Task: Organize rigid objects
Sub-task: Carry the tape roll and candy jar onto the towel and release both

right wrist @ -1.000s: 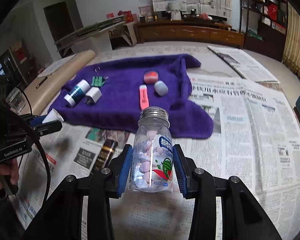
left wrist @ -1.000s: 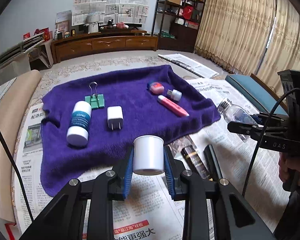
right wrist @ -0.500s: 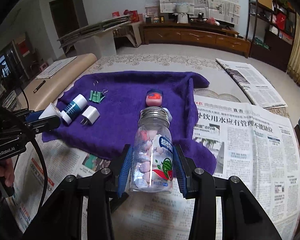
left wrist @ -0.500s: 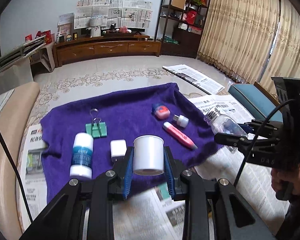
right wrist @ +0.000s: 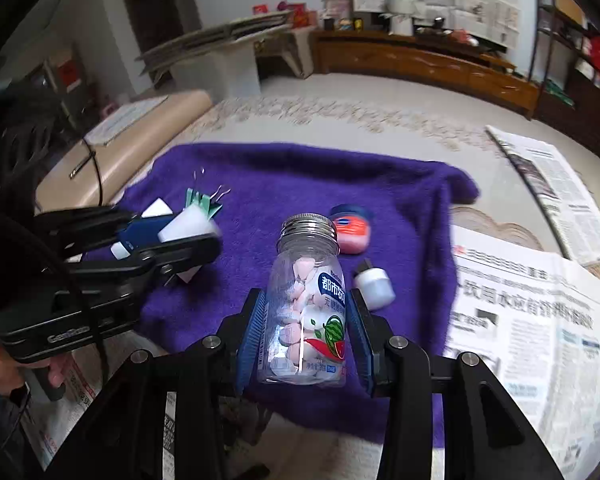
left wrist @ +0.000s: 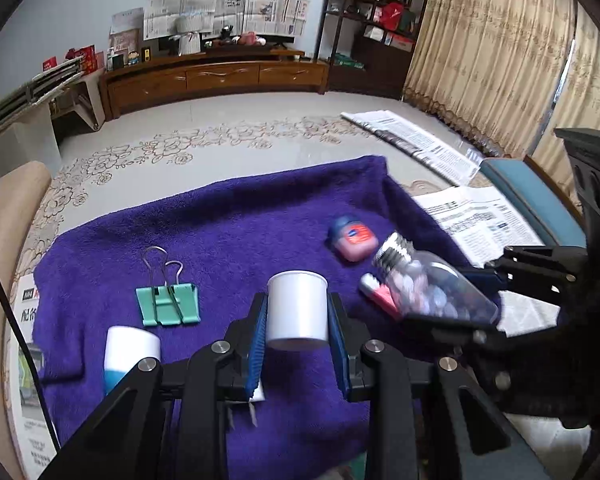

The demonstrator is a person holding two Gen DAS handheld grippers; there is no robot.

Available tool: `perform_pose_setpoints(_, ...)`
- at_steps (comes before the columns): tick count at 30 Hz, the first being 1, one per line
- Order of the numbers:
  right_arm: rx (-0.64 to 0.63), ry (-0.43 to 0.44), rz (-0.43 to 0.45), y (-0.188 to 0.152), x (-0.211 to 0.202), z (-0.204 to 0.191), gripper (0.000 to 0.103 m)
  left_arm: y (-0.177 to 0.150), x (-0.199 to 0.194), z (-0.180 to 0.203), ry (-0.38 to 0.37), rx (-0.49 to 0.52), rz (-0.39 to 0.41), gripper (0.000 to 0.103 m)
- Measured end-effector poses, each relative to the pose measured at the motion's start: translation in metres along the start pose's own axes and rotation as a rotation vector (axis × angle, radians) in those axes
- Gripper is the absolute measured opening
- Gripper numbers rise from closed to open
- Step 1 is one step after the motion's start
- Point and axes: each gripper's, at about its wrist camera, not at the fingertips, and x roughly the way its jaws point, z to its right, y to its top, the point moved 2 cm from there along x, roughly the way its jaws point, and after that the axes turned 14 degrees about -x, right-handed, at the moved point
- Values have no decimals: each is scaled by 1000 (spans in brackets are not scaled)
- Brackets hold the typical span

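A white cup (left wrist: pixel 297 306) is being held in the left claw (left wrist: pixel 298 332), with the blue pads pressed on its two sides and its wider rim pointing away from the camera. A clear bottle (right wrist: pixel 309 304) is being clamped in the right claw (right wrist: pixel 306 340) (pink and white tablets and a watermelon label are showing through the plastic, and the neck is bare metal-grey thread with no cap on it). Both loads are being carried over a purple towel (left wrist: pixel 236 232), which is spread on the floor over newspaper (right wrist: pixel 532 320).

On the towel, a green clip (left wrist: pixel 167 304) is lying to the left with its wire handles pointing away. A white tube with a blue band (left wrist: pixel 130 354) is lying nearer, partly hidden behind the left claw's frame. A pink jar with a blue lid (left wrist: pixel 353 238) is resting on the right side, and a pink pen (left wrist: pixel 380 294) is lying just behind the bottle in the left view. In the right view a small white cap (right wrist: pixel 374 282) is seen just right of the bottle. A white plug (left wrist: pixel 256 394) is peeking out under the left claw; only its lower edge and prongs are being shown.

The left claw's grip is being held by a hand (right wrist: pixel 4 368) at the lower left edge of the right view.
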Motion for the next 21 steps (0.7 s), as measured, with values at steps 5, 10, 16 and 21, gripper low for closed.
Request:
perform_pose_setpoints(5, -45, 20, -31, 5, 16, -10, 41, 9, 15, -11, 35, 6, -33, 28)
perform_pose_setpoints(10, -71, 35, -59, 8, 30, -18, 41, 11, 26, -17, 65, 15, -70, 28)
perform_pose_setpoints(16, -89, 40, -80, 9, 40, -24, 41, 16, 35, -20, 83, 15, -102, 28)
perform_pose_setpoints(21, -118, 31, -91, 6, 44, -26, 41, 16, 40, -20, 95, 27, -117, 28)
